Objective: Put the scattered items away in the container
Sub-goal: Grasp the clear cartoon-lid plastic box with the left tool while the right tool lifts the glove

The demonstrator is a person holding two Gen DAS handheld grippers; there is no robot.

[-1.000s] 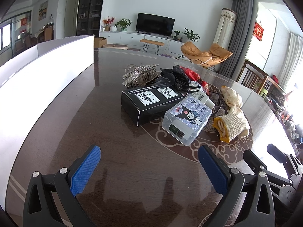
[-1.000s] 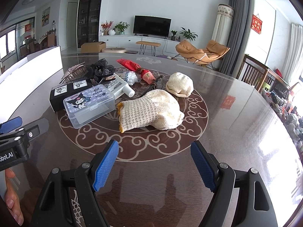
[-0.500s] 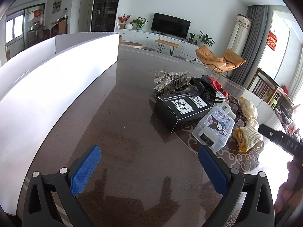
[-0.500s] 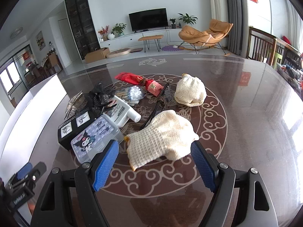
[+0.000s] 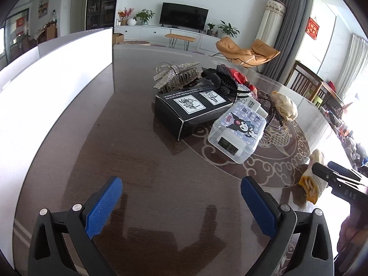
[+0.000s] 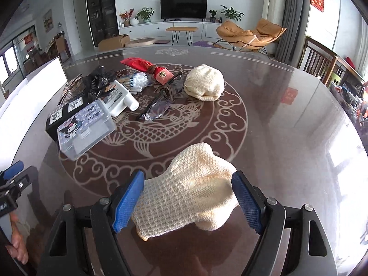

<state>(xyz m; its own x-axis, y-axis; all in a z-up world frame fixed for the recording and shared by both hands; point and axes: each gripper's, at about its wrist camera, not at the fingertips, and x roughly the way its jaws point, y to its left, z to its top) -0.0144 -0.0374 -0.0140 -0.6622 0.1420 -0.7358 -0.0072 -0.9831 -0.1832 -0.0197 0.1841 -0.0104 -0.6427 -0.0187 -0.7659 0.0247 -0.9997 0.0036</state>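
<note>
A cream knitted cloth (image 6: 191, 191) lies between the blue pads of my right gripper (image 6: 187, 201), whose jaws stand wide around it; it also shows in the left wrist view (image 5: 314, 181). My left gripper (image 5: 181, 204) is open and empty above bare table. The white container (image 5: 46, 85) stands at the left. Scattered on the round dark table (image 6: 287, 138) are a black box (image 5: 184, 112), a clear cartoon-lidded case (image 6: 85, 128), a silver hair clip (image 5: 174, 73), glasses (image 6: 158, 108), a white tube (image 6: 122, 101), a red pouch (image 6: 147, 67) and a second cream knit piece (image 6: 204, 82).
Wooden chairs (image 6: 322, 62) stand beyond the table's right edge. The right gripper's body (image 5: 340, 179) shows at the right of the left wrist view. A living room with a TV and an orange lounger lies behind.
My right gripper has moved forward and down so the cream cloth now sits between its pads. My left gripper has swung slightly back toward the pile of items.
</note>
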